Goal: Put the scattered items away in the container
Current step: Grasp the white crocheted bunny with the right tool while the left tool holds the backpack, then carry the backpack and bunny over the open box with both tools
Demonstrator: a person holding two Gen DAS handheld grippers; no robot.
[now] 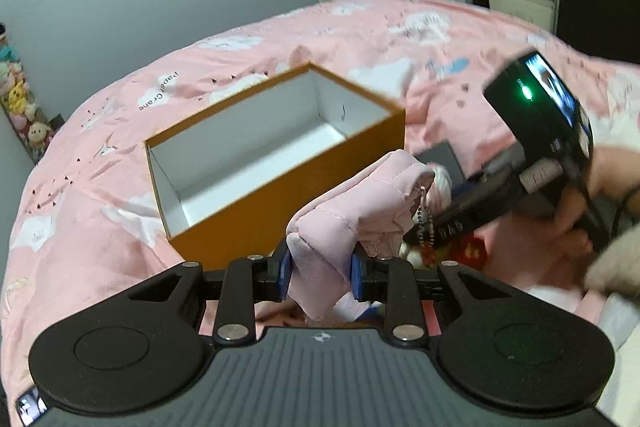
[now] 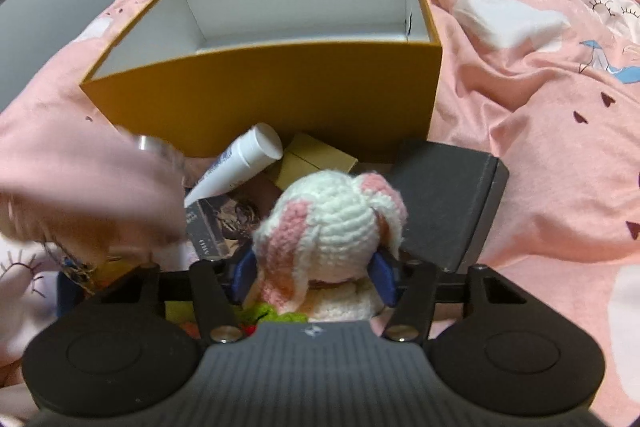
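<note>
My left tool (image 1: 320,277) is clamped on a pink padded fabric pouch (image 1: 360,203); blue pads (image 1: 285,273) press it from both sides. The pouch is lifted off the bed, just beside the near long wall of the orange box (image 1: 288,203), not over the opening. A bead chain (image 1: 424,227) hangs off the pouch end away from the box.

The orange box sits on the pink bedspread (image 1: 120,131), open top, white inside, nothing visible in it from either view.

My right tool (image 2: 314,279) is closed on a crocheted white-and-pink plush (image 2: 332,223), gripped at the head, blue pads (image 2: 383,277) on both sides. The plush is on the near side of the box, outside it, close to the wall.

Still in the pile against the box's near wall:
- white tube (image 2: 240,163), tilted, cap end up and near the wall
- small tan carton (image 2: 316,157), just beside the tube, near the box
- dark grey flat box (image 2: 448,199), next to the box's near right corner, touching or just beside the plush; can't tell which
- dark printed card or booklet (image 2: 216,223), under the tube, further from the box

The pouch shows as a pink blur in the right wrist view (image 2: 88,187), left of the pile. In the left wrist view my right tool (image 1: 448,223) is motion-blurred, right of the pouch.
</note>
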